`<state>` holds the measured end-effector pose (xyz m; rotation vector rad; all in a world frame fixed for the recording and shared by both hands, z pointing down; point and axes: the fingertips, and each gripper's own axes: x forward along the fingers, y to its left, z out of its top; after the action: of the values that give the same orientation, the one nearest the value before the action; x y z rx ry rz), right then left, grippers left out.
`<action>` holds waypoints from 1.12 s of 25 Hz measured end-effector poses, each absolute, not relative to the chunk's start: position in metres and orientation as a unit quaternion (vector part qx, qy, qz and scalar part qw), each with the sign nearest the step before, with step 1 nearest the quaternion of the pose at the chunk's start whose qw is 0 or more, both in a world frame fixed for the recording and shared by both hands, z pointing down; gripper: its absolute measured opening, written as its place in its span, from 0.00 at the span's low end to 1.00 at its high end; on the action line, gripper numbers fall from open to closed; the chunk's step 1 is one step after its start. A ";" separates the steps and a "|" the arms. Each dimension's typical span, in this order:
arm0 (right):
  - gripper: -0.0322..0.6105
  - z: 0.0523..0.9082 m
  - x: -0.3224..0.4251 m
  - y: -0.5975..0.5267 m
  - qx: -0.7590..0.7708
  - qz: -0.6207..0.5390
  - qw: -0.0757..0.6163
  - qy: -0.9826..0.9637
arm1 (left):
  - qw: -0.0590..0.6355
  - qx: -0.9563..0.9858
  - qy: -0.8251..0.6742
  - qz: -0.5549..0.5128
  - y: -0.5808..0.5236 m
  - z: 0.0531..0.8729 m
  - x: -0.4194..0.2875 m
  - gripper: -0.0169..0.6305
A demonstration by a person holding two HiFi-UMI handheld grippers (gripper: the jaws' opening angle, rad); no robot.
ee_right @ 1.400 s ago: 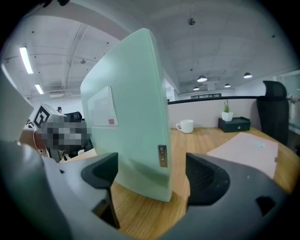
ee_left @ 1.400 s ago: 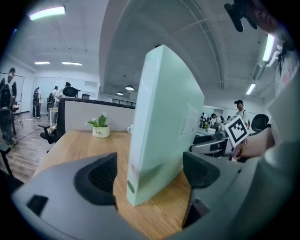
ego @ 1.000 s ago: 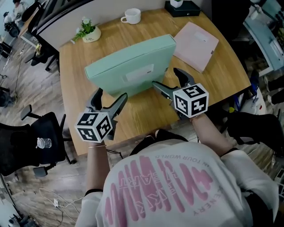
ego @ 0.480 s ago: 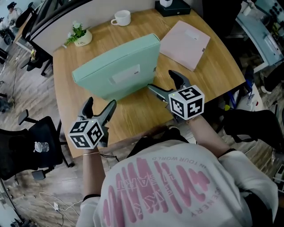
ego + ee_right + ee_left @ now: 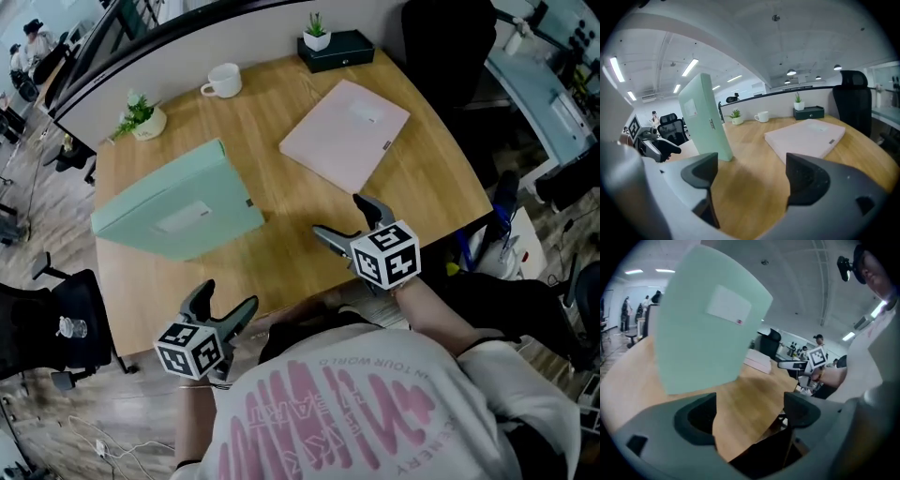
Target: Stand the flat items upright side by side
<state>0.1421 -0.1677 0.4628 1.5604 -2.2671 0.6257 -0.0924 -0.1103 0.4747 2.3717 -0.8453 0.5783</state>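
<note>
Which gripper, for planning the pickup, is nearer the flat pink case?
Right. The right gripper hovers just short of the flat pink case; the left gripper hangs much farther off, to its left.

Two flat cases on one table [image 5: 291, 244]: one green case [image 5: 173, 216], one pink case [image 5: 345, 133]. Two plants, left plant [image 5: 141, 114] and back plant [image 5: 317, 26], plus one mug [image 5: 223, 81] and one black box [image 5: 342, 49]. Two grippers: left gripper [image 5: 228, 298], right gripper [image 5: 339, 216].
</note>
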 end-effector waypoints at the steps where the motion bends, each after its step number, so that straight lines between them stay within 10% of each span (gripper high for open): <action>1: 0.74 0.465 0.161 -0.164 0.548 0.221 0.162 -0.790 | 0.275 0.890 -0.293 0.215 -0.107 0.475 -0.062 0.73; 11: 0.74 0.444 0.338 -0.154 0.646 0.290 0.004 -0.706 | 0.211 0.950 -0.186 0.137 -0.175 0.399 0.206 0.71; 28: 0.73 0.486 0.407 -0.221 0.626 0.421 -0.052 -0.654 | 0.171 0.889 -0.318 0.283 -0.414 0.445 0.269 0.75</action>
<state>0.4069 -0.2210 0.4859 2.0334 -2.1275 1.3701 0.2695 -0.4138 0.4451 2.5237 -0.9029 0.8045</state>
